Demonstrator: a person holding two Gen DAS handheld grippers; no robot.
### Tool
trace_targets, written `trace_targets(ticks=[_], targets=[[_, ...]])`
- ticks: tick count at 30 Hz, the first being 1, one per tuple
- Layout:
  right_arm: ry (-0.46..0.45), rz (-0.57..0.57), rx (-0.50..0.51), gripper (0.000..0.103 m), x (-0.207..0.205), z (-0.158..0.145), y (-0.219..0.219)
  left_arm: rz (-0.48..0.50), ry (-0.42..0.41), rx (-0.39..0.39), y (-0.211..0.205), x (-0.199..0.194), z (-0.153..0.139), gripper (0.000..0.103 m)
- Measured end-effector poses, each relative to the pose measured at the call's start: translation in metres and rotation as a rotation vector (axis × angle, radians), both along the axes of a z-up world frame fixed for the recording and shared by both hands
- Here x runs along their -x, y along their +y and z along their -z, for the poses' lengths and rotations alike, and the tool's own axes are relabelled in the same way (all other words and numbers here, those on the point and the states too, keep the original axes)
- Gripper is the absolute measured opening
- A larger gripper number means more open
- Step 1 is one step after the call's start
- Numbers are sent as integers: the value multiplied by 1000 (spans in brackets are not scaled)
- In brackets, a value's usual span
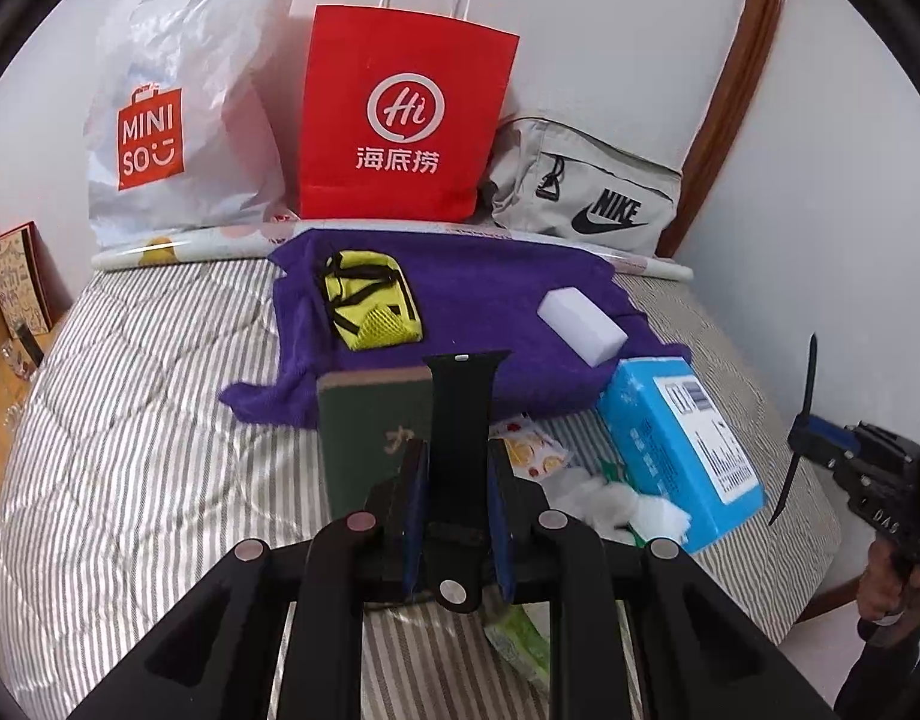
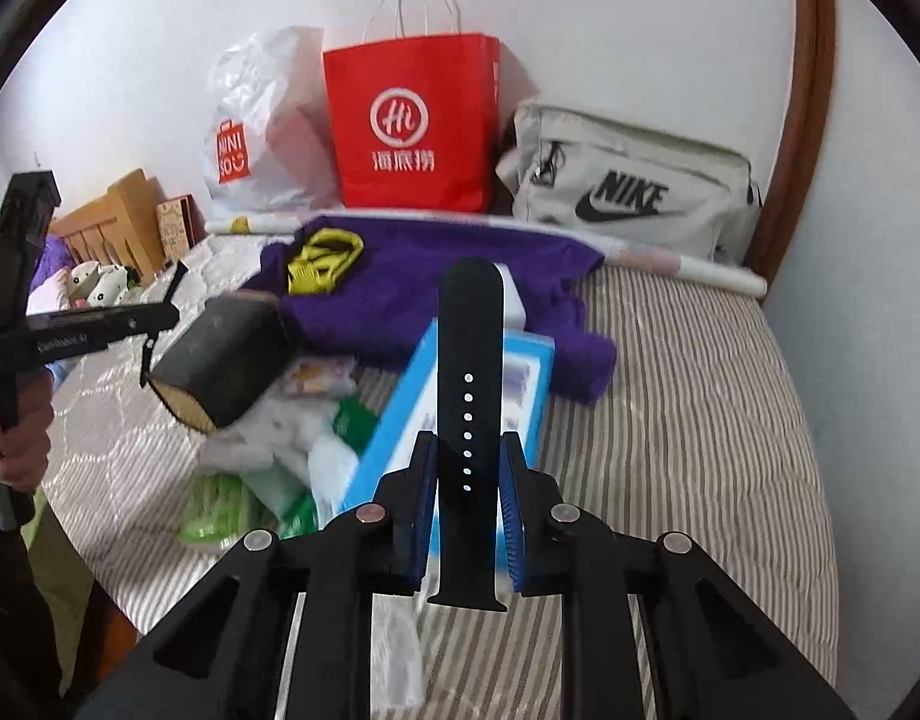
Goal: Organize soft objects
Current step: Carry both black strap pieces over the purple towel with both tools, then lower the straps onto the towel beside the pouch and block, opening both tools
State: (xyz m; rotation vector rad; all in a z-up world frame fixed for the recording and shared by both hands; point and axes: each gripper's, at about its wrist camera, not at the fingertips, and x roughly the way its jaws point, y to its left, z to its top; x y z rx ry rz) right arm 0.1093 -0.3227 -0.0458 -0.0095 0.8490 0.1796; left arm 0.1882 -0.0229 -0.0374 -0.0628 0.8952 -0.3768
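My left gripper point(image 1: 457, 456) is shut on a short black watch strap piece point(image 1: 460, 414) and holds it above the striped bed point(image 1: 148, 420). My right gripper point(image 2: 469, 450) is shut on a long black watch strap with holes point(image 2: 469, 372) above a blue box point(image 2: 400, 420). A purple towel point(image 1: 472, 306) lies at the back of the bed with a yellow pouch point(image 1: 370, 300) and a white sponge block point(image 1: 582, 318) on it. The right gripper shows at the right edge of the left wrist view point(image 1: 862, 456). The left gripper shows at the left of the right wrist view point(image 2: 154, 324).
A white Miniso bag point(image 1: 184, 114), a red paper bag point(image 1: 400, 120) and a grey Nike bag point(image 1: 586, 186) stand against the wall. A green book point(image 1: 370, 438), the blue box point(image 1: 682, 444), tissue packs point(image 1: 610, 498) and a rolled paper point(image 1: 178, 249) lie on the bed.
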Motion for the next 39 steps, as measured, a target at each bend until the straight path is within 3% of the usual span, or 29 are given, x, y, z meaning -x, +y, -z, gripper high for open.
trace_targets(ticks=[7, 14, 28, 39], targets=[[-28, -8, 5, 20, -52, -14, 6, -26, 19, -6, 2, -37, -2, 18], [-14, 4, -9, 20, -114, -8, 3, -40, 44, -11, 0, -91, -1, 18], [107, -18, -16, 20, -204, 43, -8, -7, 184, -3, -14, -161, 42, 18], [220, -7, 3, 20, -233, 78, -16, 19, 248, -52, -29, -180, 62, 18]])
